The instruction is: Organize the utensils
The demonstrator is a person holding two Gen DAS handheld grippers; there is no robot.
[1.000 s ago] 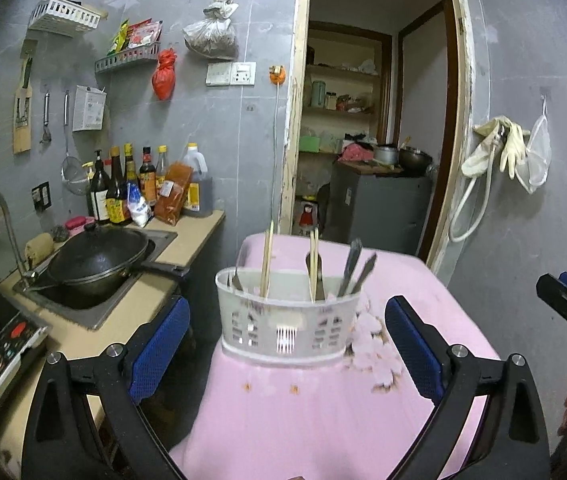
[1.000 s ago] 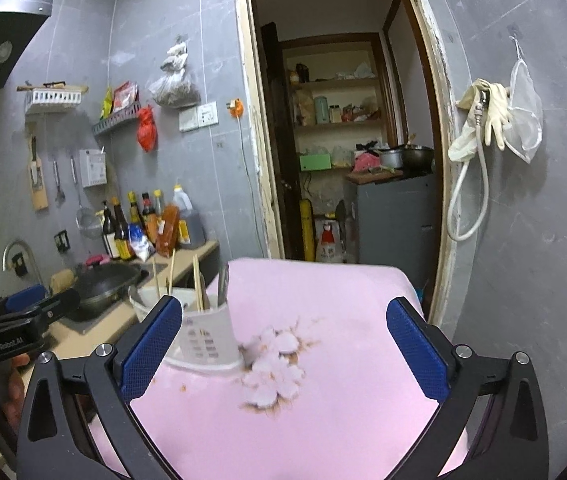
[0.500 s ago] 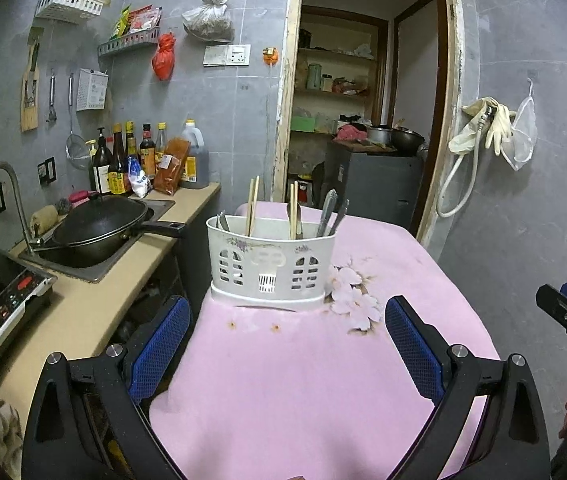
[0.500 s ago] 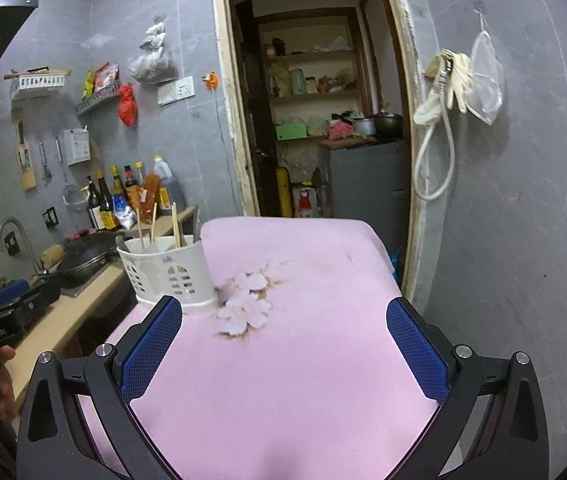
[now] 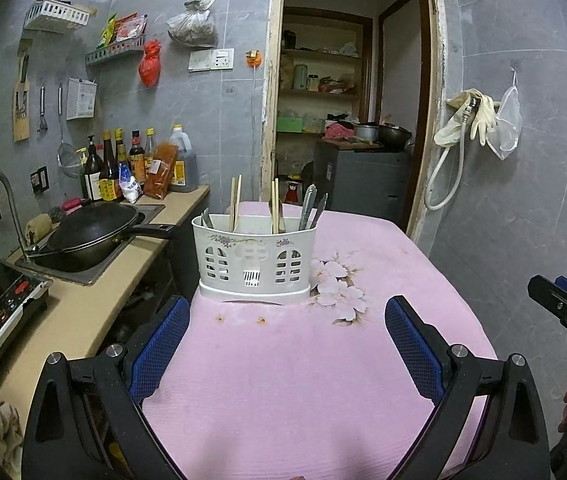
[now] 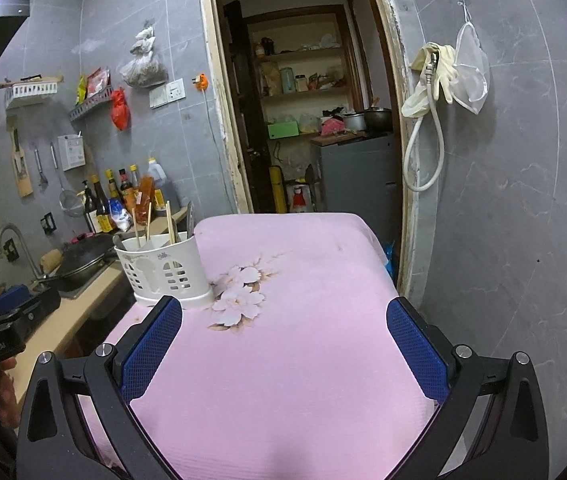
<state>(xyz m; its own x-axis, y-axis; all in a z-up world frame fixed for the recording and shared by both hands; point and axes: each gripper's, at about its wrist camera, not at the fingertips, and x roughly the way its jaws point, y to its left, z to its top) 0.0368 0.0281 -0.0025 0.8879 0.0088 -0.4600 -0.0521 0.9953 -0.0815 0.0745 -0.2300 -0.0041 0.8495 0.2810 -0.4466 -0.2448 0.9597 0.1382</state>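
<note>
Both empty, spread wide above pink tablecloth (image 5: 283,380): left gripper (image 5: 287,344), right gripper (image 6: 283,344); white utensil caddy (image 5: 254,266) ahead, chopsticks (image 5: 235,204) upright inside.

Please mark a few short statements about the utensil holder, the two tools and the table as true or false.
1. The white utensil holder lies tipped over on the table. False: it stands upright on the pink tablecloth.
2. Chopsticks stand in the holder. True.
3. The left tool is shut on a spoon. False: it is open with nothing between its blue pads.
4. The right tool is open and empty. True.
5. The black wok sits on the pink tablecloth. False: it rests over the sink beside the table.
</note>
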